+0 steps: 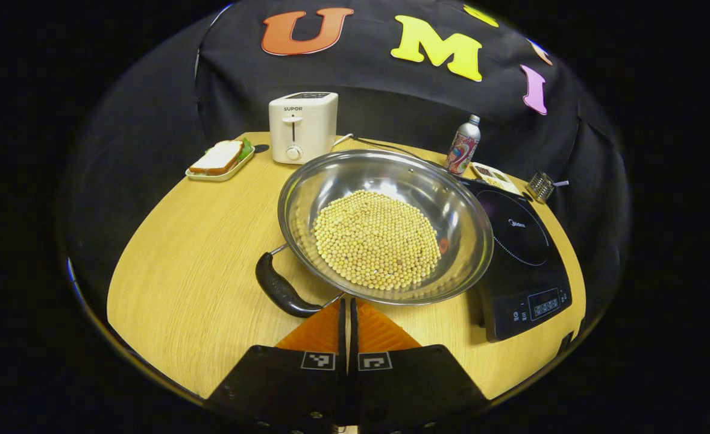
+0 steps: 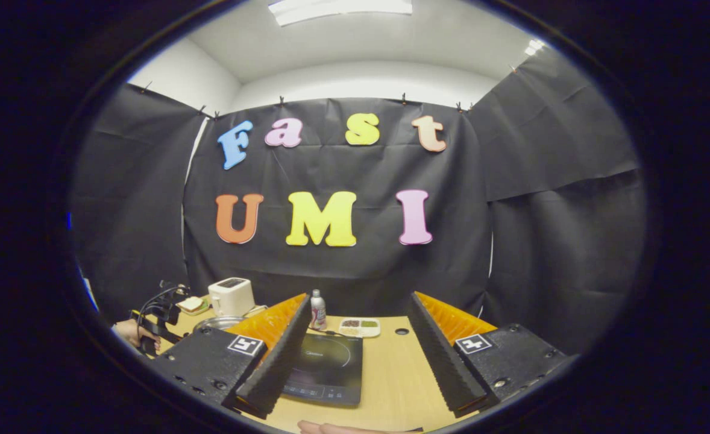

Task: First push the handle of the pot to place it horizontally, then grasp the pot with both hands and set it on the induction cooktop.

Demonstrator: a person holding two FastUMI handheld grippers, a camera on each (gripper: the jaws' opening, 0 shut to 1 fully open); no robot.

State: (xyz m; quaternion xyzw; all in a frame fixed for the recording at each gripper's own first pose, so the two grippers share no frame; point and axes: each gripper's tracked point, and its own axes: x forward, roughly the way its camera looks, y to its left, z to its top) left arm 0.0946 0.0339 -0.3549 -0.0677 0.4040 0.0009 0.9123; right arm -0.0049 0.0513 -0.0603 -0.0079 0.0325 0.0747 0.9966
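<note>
A steel pot [image 1: 451, 205] holding a bed of soybeans [image 1: 376, 238] stands mid-table. Its black handle [image 1: 282, 290] points to the near left. My left gripper [image 1: 349, 302] is shut and holds nothing, its tips just under the pot's near rim, right of the handle. The black induction cooktop [image 1: 521, 259] lies right of the pot, whose rim overlaps its left edge in this view. In the right gripper view my right gripper [image 2: 358, 298] is open and raised, with the cooktop [image 2: 328, 364] below between its fingers. The pot's rim [image 2: 213, 323] and the left gripper [image 2: 157, 319] sit at far left.
A white toaster [image 1: 302, 126] and a sandwich on a small tray [image 1: 217, 160] stand at the back left. A bottle [image 1: 463, 144], a small dish [image 1: 492, 176] and a metal grater [image 1: 540, 185] are behind the cooktop. A hand [image 2: 127, 331] holds the left gripper.
</note>
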